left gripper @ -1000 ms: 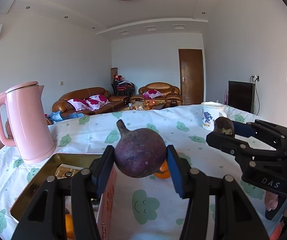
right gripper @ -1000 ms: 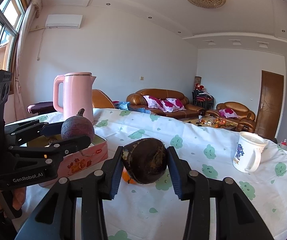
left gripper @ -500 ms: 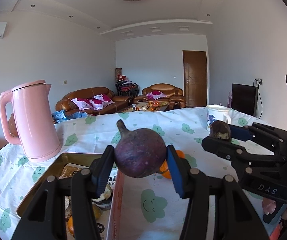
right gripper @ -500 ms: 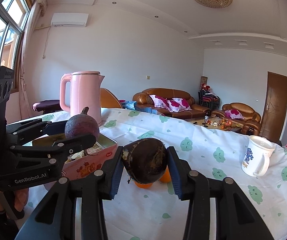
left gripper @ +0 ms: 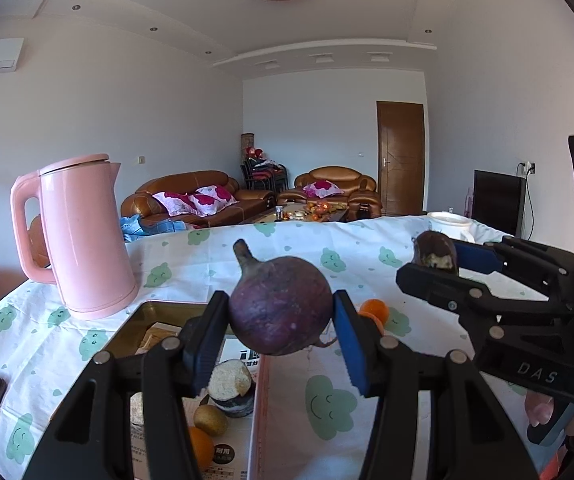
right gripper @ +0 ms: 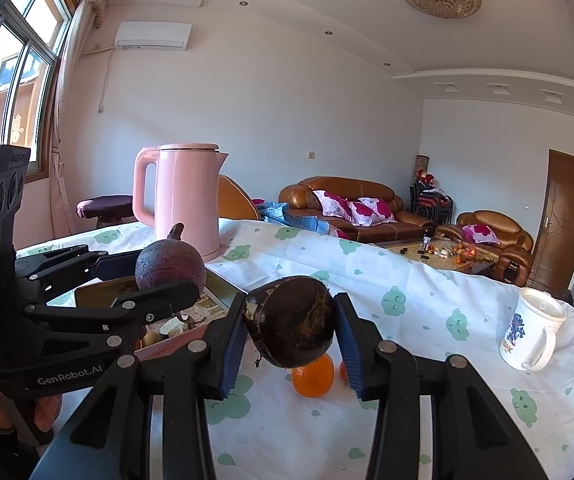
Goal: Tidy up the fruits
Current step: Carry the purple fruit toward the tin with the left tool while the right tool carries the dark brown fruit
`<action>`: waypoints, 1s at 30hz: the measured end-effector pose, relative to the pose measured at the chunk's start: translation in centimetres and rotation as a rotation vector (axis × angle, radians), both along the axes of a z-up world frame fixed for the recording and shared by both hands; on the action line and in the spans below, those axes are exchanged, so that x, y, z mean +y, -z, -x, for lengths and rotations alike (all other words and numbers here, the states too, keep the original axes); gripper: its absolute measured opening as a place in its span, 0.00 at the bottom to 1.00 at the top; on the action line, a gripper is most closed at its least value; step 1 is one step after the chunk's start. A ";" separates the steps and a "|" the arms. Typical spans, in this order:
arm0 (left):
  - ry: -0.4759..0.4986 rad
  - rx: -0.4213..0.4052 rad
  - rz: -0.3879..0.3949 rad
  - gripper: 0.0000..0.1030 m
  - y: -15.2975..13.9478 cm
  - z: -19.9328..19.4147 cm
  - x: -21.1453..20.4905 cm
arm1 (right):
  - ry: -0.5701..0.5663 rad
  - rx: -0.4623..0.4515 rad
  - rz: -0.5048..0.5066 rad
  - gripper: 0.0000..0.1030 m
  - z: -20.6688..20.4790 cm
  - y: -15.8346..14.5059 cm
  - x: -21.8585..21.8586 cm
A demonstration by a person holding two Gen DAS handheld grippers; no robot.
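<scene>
Left gripper (left gripper: 281, 330): both blue pads pressed against a round purple fruit (left gripper: 281, 305) with a short stem, held in the air over the near edge of a pink-walled box (left gripper: 255, 408). Seen from the right wrist camera, the same fruit (right gripper: 170, 266) sits above the box's open interior. Right gripper (right gripper: 290, 334): clamped on a dark brown fruit (right gripper: 290, 331) with a pale scar at its upper left; in the left wrist view this fruit (left gripper: 435, 249) shows at the far end of the right gripper's fingers, level with and to the right of the purple one, well apart from it.

Inside the box: a cut, pale-faced dark piece (left gripper: 231, 386), a small yellowish fruit (left gripper: 211, 420) and an orange fruit (left gripper: 201, 448), lying close together.

On the tablecloth (right gripper: 407, 304), printed with green cloud figures: 2 oranges (right gripper: 313, 376) just below the right gripper's load, beside the box. A pink kettle (left gripper: 83, 236) stands behind the box; a white mug (right gripper: 533, 328) stands well to the right.
</scene>
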State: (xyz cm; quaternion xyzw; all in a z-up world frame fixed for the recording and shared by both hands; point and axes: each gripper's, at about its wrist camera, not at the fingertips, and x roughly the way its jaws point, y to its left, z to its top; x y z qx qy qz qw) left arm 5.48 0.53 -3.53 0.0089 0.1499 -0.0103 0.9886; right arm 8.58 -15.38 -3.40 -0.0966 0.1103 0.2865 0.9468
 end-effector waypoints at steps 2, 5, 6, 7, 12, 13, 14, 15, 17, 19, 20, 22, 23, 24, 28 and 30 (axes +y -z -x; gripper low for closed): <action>-0.008 0.001 0.007 0.53 0.0 0.1 0.4 | -0.008 -0.002 0.005 0.43 0.0 -0.2 0.4; -0.017 0.001 0.015 0.53 -0.1 0.2 1.0 | -0.021 -0.005 0.011 0.43 -0.1 -0.5 1.3; -0.019 0.001 0.016 0.53 -0.1 0.2 1.1 | -0.025 -0.006 0.014 0.43 -0.1 -0.6 1.6; -0.022 0.001 0.018 0.53 -0.1 0.3 1.3 | -0.030 -0.007 0.017 0.43 -0.2 -0.6 1.9; -0.037 0.001 0.025 0.53 -0.1 0.4 2.1 | -0.055 -0.011 0.031 0.43 -0.5 -1.1 3.5; -0.042 0.001 0.027 0.53 -0.2 0.4 2.3 | -0.060 -0.012 0.033 0.43 -0.5 -1.2 3.8; -0.048 0.000 0.029 0.53 -0.2 0.4 2.6 | -0.066 -0.013 0.035 0.43 -0.5 -1.2 4.1; -0.053 0.001 0.032 0.53 -0.3 0.5 2.8 | -0.071 -0.014 0.038 0.43 -0.6 -1.3 4.5; -0.065 0.001 0.037 0.53 -0.4 0.6 3.4 | -0.081 -0.016 0.043 0.43 -0.6 -1.5 5.1; -0.078 0.000 0.043 0.53 -0.4 0.6 4.0 | -0.091 -0.017 0.048 0.43 -0.7 -1.6 5.7; -0.086 0.000 0.045 0.53 -0.4 0.6 4.3 | -0.097 -0.017 0.051 0.43 -0.8 -1.6 6.1; -0.105 0.001 0.048 0.53 -0.5 0.6 5.1 | -0.106 -0.017 0.057 0.43 -0.8 -1.6 6.5; -0.112 0.001 0.051 0.53 -0.5 0.7 5.4 | -0.110 -0.017 0.059 0.43 -0.8 -1.7 6.7; -0.119 0.003 0.054 0.53 -0.4 0.7 5.8 | -0.114 -0.016 0.062 0.43 -0.8 -1.7 7.0; -0.145 0.012 0.057 0.53 -0.3 0.8 7.0 | -0.129 -0.011 0.067 0.43 -0.9 -1.6 7.7; -0.153 0.016 0.056 0.53 -0.1 1.1 7.3 | -0.136 -0.006 0.066 0.43 -0.9 -1.6 8.1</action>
